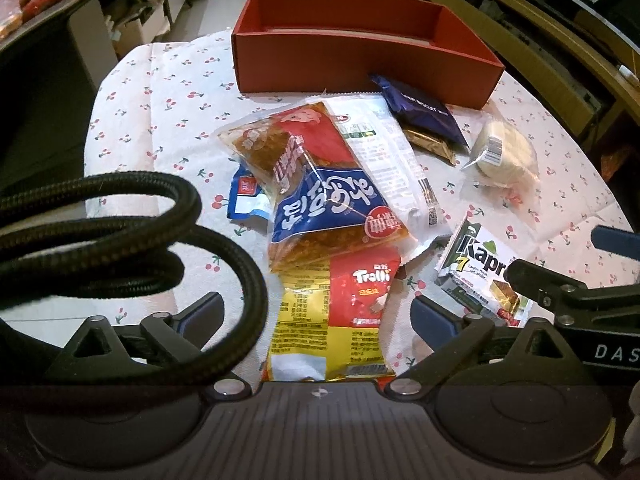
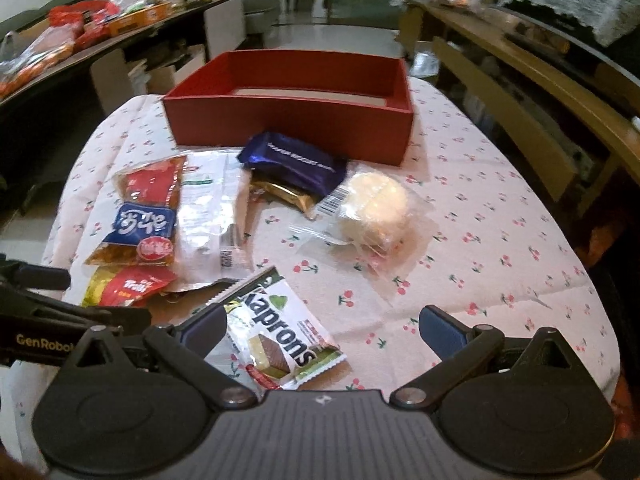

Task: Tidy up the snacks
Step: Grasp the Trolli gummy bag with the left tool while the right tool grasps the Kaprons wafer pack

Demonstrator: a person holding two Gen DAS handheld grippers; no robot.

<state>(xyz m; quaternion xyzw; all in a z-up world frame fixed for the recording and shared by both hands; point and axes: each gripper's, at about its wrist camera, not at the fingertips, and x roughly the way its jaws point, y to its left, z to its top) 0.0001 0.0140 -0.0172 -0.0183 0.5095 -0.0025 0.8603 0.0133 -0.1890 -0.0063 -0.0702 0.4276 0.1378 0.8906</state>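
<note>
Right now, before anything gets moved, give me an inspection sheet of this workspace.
Surface: round table in a cherry-print cloth.
Job's things: empty red box at the far side; in front of it, loose, a Trolli packet, a Kaprons wafer, a purple biscuit pack, a gold bar, a round pastry in clear wrap, a spicy strip pack lying on a white packet.
Clutter: small blue packet under the pile.
Grippers: left claw and right claw open, holding nothing.
Cables: black braided hose, looped.
Surroundings: side counter with more snacks; wooden chairs.
</note>
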